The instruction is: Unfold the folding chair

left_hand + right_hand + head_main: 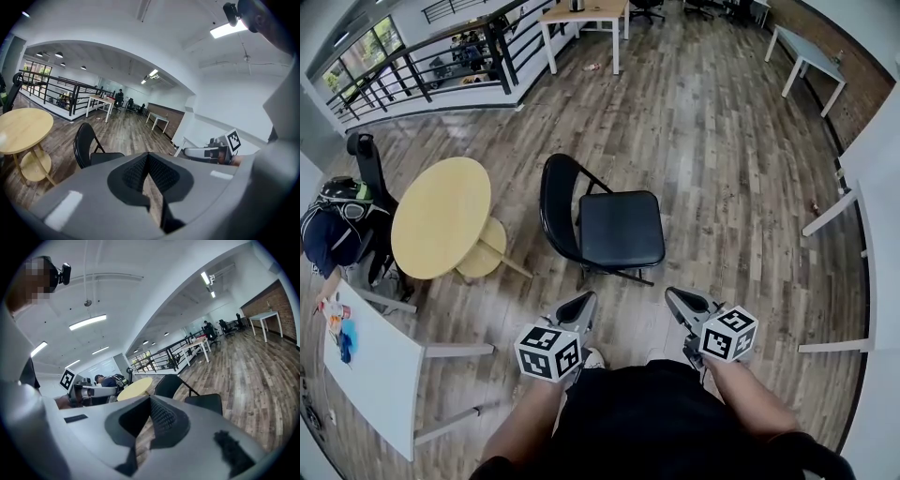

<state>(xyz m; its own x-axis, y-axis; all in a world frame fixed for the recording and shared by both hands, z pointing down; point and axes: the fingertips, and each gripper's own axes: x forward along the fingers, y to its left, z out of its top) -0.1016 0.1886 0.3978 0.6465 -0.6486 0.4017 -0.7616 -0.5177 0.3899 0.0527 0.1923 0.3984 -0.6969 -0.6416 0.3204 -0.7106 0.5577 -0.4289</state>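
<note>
Chair point(605, 225) stands open ahead of left gripper point(578, 307) and right gripper point(687, 302), both pressed shut, empty; a bump might refold it

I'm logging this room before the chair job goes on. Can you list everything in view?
folding chair: one, black, standing open on the floor in the middle, in front of both grippers
round table: one, pale wood with a lower shelf, left of the chair
white table: one, lower left, small coloured things on its far end
wood-topped table: one, white legs, far end of the room
grey-topped table: one, white legs, top right
railing: one, black, top left
seated person: one, dark top, left edge
backpack: one, black and green, beside that person
floor: brown wood planks
left gripper: grey, shut, empty
right gripper: grey, shut, empty
</note>
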